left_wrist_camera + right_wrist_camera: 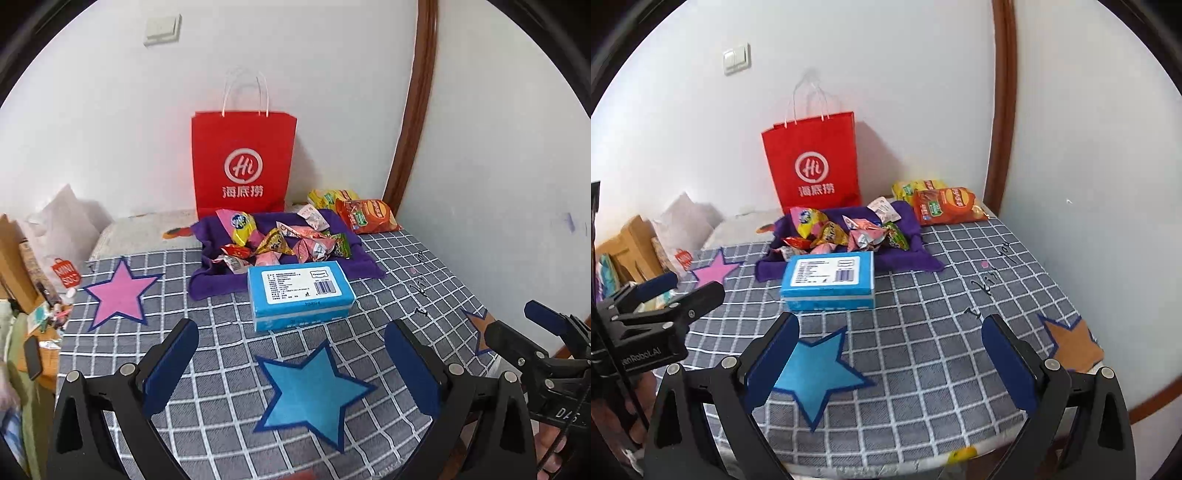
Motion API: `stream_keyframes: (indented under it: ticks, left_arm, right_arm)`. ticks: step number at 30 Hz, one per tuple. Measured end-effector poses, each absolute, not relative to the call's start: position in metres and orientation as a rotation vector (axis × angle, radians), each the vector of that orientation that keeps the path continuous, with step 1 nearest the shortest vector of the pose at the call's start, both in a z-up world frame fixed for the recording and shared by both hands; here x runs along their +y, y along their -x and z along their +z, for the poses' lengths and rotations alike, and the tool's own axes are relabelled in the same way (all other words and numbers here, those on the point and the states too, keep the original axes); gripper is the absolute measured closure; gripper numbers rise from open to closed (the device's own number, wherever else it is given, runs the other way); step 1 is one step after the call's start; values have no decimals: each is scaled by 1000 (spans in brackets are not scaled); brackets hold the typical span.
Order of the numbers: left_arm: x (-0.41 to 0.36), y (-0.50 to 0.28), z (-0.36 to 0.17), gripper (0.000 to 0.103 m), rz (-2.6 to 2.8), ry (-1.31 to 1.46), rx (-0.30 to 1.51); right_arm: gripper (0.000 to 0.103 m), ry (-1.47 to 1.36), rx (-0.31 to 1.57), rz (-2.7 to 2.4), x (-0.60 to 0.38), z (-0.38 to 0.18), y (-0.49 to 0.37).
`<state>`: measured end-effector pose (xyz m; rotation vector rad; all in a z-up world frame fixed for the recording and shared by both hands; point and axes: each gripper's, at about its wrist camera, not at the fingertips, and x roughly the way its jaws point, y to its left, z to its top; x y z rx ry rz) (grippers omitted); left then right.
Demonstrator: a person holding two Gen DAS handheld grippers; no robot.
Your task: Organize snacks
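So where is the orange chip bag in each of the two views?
Left wrist view: orange chip bag upper right of centre, right of the purple cloth.
Right wrist view: orange chip bag upper right, beside the cloth.
Shared landmark: red paper bag against the wall.

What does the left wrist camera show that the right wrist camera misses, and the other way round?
Only the left wrist view shows the whole pink star and the clutter beside the bed. Only the right wrist view shows the whole brown star at the bed's right edge.

Both show the red paper bag against the wall, the purple cloth holding small snack packets, the blue box in front, the orange chip bag, the blue star, and both grippers, left gripper and right gripper, with jaws open, holding nothing.
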<state>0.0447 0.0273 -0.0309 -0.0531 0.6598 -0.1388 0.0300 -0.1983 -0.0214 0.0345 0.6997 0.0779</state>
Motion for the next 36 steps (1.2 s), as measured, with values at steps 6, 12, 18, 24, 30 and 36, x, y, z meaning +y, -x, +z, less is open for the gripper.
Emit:
stream_keyframes:
  ticks: [6, 12, 18, 24, 30, 36]
  left_arm:
    - [20, -12, -12, 1, -121, 26, 613]
    - [27, 0, -11, 1, -93, 35, 604]
    - [29, 6, -12, 1, -74, 27, 606]
    - [31, 10, -13, 1, -80, 34, 605]
    - [28, 10, -13, 1, -86, 31, 605]
    - [27, 10, -13, 1, -92, 29, 607]
  right_arm:
    - [5, -37, 649, 97, -199, -3, 4]
    - [5, -44, 621, 99, -196, 4, 20]
    - [5, -37, 625, 95, -191, 3, 25]
    - [5, -51, 626, 91, -194, 2, 27]
    - [5, -43, 625, 95, -192, 1, 29]
    - [5, -42, 624, 99, -191, 1, 30]
